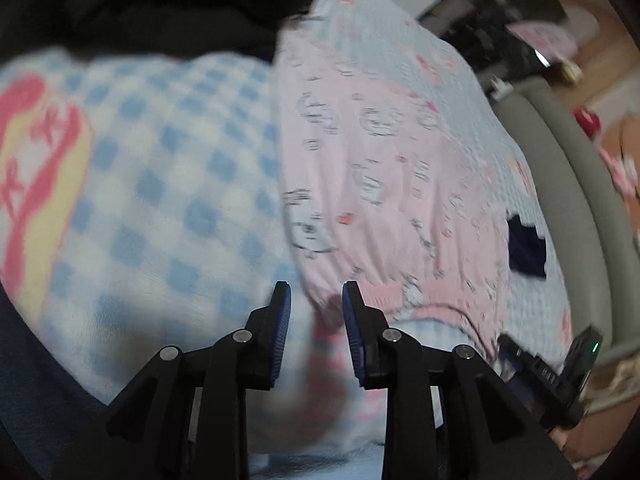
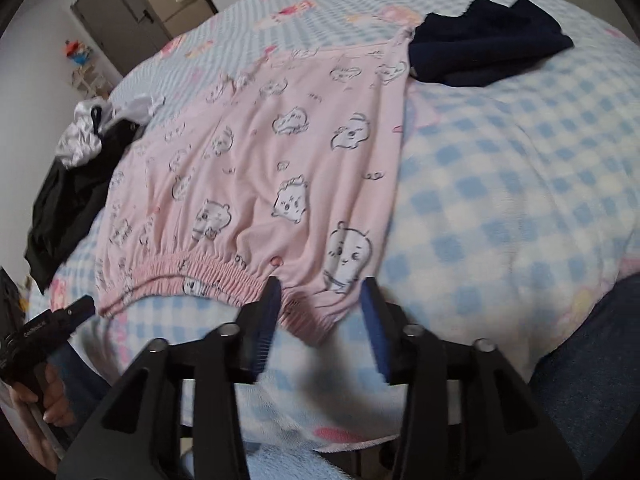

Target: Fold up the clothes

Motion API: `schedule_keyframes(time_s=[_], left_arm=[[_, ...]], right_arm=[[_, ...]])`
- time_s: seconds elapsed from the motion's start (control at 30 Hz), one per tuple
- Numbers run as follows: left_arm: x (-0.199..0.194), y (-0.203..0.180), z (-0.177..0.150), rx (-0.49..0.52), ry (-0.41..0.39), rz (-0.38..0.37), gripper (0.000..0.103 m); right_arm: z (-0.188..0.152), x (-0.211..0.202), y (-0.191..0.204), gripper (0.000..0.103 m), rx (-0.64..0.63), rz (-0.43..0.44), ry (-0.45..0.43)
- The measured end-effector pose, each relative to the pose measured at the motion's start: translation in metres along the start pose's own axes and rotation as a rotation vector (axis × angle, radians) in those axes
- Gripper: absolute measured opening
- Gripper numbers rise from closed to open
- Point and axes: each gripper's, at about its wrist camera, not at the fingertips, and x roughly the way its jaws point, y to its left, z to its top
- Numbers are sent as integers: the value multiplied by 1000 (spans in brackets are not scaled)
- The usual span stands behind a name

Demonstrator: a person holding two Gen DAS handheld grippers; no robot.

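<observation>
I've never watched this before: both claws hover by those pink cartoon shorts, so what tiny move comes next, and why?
Probably close the right gripper on the pink shorts' elastic waistband. Its jaws are open with that hem between them, nothing is held yet, and the shorts lie flat and unfolded.

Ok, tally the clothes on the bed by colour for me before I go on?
Pink: 1, the printed shorts
Navy: 1, the bundle at the far end
Black: 1, the heap beside the shorts
White: 1, the shiny piece on the black heap
Total: 4
</observation>
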Motion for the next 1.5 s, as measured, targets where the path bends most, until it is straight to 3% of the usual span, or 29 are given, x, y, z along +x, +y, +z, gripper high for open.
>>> schedule_keyframes(time_s=[0.07,0.1,0.2,0.37,0.43,0.47,0.5,0.53,0.7,0.83,1.17,1.3,1.37,1.43,1.5], left_arm=[[11,10,1,-58,42,-91,33],[11,10,-2,-67,49,-108,38],[14,10,-8,-90,68,-152,40],[36,-6,-3,-36,87,-106,38],[39,-10,-3,-21,73,-89,27],[38,-13,-3,-10,58,-89,15],[32,-17,-4,10,36,-81,13],[26,-22,-6,30,14,-73,13],[2,-36,-14,98,-10,-53,11],[-11,-34,-20,99,-3,-60,11],[-9,-20,-40,116,57,-30,10],[1,-6,-37,34,133,-99,17],[-12,-4,-33,24,98,-187,17],[-26,-7,-27,68,55,-219,17],[-27,-5,-14,73,27,-167,22]], right_arm=[[1,12,-7,45,62,43,33],[1,14,-11,45,85,66,39],[0,15,-23,45,135,109,33],[1,12,-28,47,162,143,12],[1,9,-22,47,136,142,-1],[2,7,-19,38,123,141,-8],[2,5,-16,16,110,141,-14],[2,3,-13,10,98,140,-21],[3,-8,2,4,32,142,-52],[-7,-25,10,4,-7,145,-60],[-27,-24,-21,3,55,146,12],[-32,-16,-21,8,-1,102,64],[-31,-21,-29,14,30,137,62],[-26,-29,-36,18,56,171,39],[-17,-31,-41,20,72,181,14]])
